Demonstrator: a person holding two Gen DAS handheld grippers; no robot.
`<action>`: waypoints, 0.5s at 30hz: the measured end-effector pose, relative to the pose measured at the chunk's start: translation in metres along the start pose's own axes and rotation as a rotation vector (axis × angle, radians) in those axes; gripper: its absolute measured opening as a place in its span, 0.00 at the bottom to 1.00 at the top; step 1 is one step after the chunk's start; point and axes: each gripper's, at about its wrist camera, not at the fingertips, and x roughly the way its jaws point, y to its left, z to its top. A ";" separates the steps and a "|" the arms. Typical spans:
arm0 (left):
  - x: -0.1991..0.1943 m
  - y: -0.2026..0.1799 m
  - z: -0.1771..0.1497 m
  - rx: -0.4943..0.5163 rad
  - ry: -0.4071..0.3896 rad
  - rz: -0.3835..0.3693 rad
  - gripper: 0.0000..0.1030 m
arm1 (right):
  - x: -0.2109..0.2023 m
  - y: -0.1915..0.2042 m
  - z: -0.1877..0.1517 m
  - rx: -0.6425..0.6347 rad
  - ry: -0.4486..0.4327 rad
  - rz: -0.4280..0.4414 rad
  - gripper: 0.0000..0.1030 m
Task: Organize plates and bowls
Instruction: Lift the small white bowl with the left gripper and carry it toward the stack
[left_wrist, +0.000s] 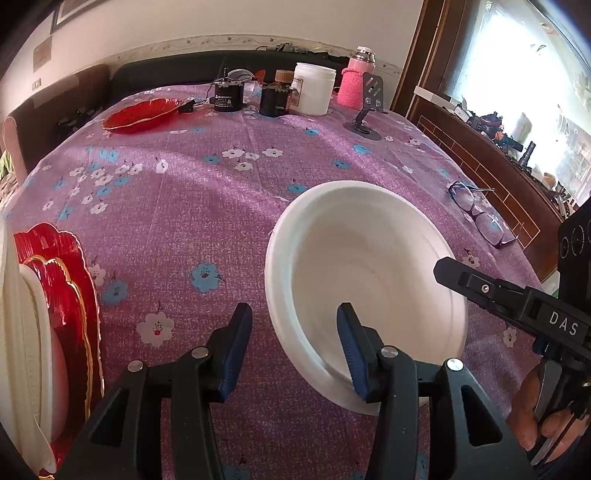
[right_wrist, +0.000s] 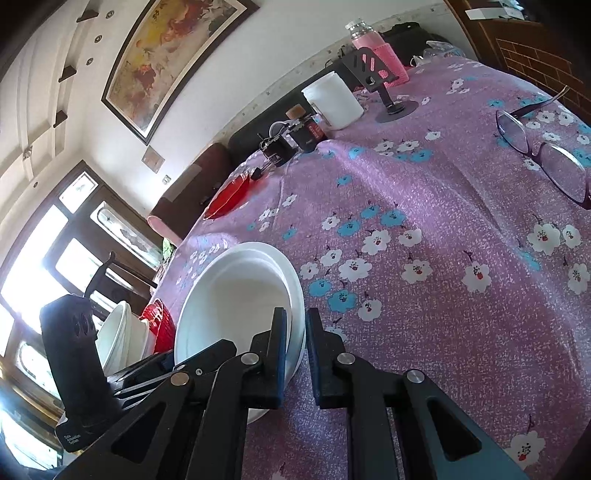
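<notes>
Here the white bowl (left_wrist: 365, 280) is held tilted above the flowered tablecloth (left_wrist: 192, 206), its mouth turned toward the left gripper (left_wrist: 293, 350). The right gripper (right_wrist: 295, 354) is clamped on the bowl's rim, one finger inside and one outside, with only the thin wall between the pads; in the right wrist view what looks like a second rim line is seen (possibly two nested bowls, though this cannot be settled). The left gripper is spread wide: its right finger (left_wrist: 352, 354) is seen in front of the bowl's interior and its left finger outside, so the near rim seems to be straddled, but no pressure is shown and contact cannot be confirmed.

The tilt is probably kept so that the rim can be offered to the other tool, or so that the bowl can be slid on edge into the stack (left_wrist: 40, 332) at the far left, where white and red gold-edged dishes are stood upright side by side. A red plate (left_wrist: 142, 114) is left lying flat at the far end of the table, well apart from the stack, beside jars and a pink-sleeved bottle (left_wrist: 354, 79). A pair of glasses (left_wrist: 476, 214) lies near the right edge and would be best kept out of the bowl's path.
</notes>
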 end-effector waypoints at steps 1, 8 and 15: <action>0.000 0.000 0.000 0.001 -0.001 0.002 0.45 | 0.000 0.000 0.000 0.000 -0.002 0.000 0.12; 0.001 0.001 0.000 0.004 0.003 0.001 0.45 | -0.001 -0.001 -0.001 0.011 -0.004 0.012 0.12; 0.001 0.002 0.001 -0.001 0.001 -0.001 0.44 | 0.001 -0.001 -0.002 0.011 0.001 0.014 0.11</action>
